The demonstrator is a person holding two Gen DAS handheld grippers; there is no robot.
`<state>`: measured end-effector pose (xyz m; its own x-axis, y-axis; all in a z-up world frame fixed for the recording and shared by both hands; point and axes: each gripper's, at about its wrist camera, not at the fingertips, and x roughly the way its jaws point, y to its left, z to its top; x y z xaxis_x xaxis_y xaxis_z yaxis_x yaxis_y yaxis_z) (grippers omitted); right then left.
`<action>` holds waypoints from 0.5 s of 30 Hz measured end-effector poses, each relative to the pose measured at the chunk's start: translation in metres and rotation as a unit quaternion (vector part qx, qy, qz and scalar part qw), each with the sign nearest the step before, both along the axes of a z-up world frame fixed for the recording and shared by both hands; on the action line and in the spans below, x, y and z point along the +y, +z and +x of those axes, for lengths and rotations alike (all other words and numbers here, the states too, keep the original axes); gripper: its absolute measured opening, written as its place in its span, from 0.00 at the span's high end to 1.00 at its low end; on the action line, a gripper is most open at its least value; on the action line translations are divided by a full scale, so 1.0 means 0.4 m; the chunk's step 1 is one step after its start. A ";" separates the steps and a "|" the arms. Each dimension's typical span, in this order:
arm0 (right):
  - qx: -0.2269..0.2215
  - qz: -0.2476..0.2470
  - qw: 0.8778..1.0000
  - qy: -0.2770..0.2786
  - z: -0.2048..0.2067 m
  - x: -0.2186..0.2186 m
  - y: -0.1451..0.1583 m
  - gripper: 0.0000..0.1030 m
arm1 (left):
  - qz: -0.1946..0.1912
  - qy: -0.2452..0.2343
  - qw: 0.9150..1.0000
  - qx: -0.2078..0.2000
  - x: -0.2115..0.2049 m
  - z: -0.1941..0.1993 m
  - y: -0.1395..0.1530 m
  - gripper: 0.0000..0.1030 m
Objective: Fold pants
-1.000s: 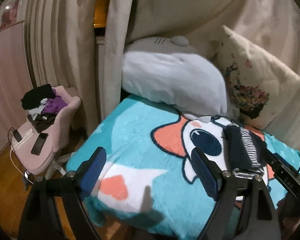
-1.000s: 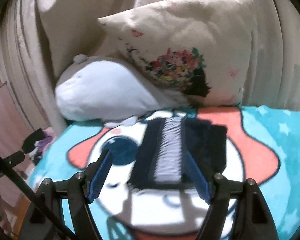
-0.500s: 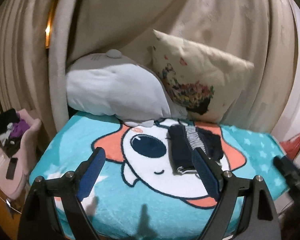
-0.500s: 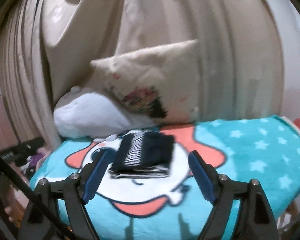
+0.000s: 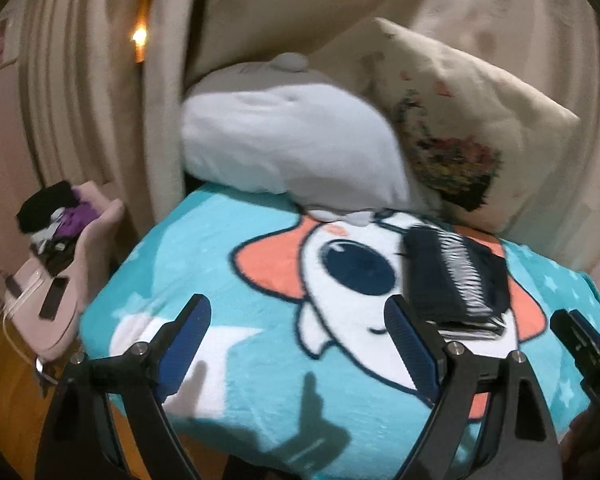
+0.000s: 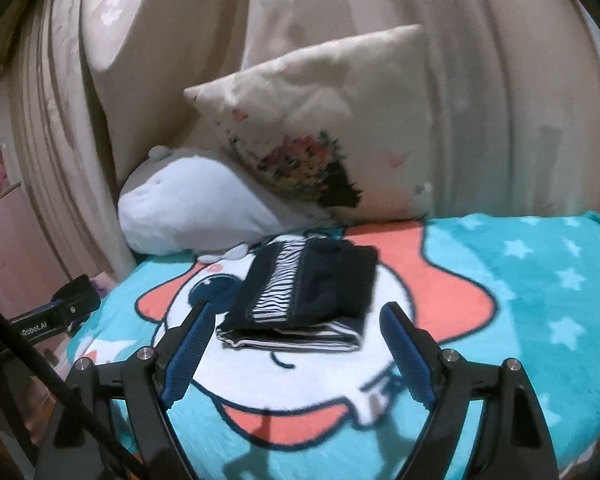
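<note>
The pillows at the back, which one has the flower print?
The square cream pillow, propped upright on the right. The other is a plain white-and-grey plush lying low to its left.

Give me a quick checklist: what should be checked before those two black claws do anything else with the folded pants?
1. Pants folded into a compact stack: ok.
2. Pants resting flat on the blanket: ok.
3. Right gripper open, holding nothing: ok.
4. Left gripper open, holding nothing: ok.
5. Pants clear of the white pillow: ok, a gap shows.
6. Bottom layers lined up neatly: cannot tell, the striped edge is blurred.
</note>
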<state>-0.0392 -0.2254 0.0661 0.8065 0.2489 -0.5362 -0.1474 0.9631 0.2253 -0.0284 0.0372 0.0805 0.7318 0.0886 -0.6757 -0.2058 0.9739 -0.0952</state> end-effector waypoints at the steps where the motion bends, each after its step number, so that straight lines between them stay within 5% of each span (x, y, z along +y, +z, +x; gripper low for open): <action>1: 0.003 0.002 1.000 0.010 0.013 0.011 -0.004 0.14 | 0.002 0.012 1.000 0.002 0.015 0.005 0.001 0.15; 6: -0.005 0.025 0.998 0.059 0.057 0.068 0.003 0.14 | 0.009 0.061 0.998 -0.004 0.075 0.003 0.027 0.15; 15: 0.012 0.022 0.996 0.086 0.056 0.116 -0.031 0.14 | -0.004 0.059 0.998 0.001 0.069 -0.018 0.018 0.15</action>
<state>-0.0169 -0.1790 0.0537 0.7367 0.4068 -0.5401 -0.3038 0.9128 0.2730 -0.0355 0.0648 0.0877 0.7159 0.1682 -0.6776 -0.3187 0.9423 -0.1028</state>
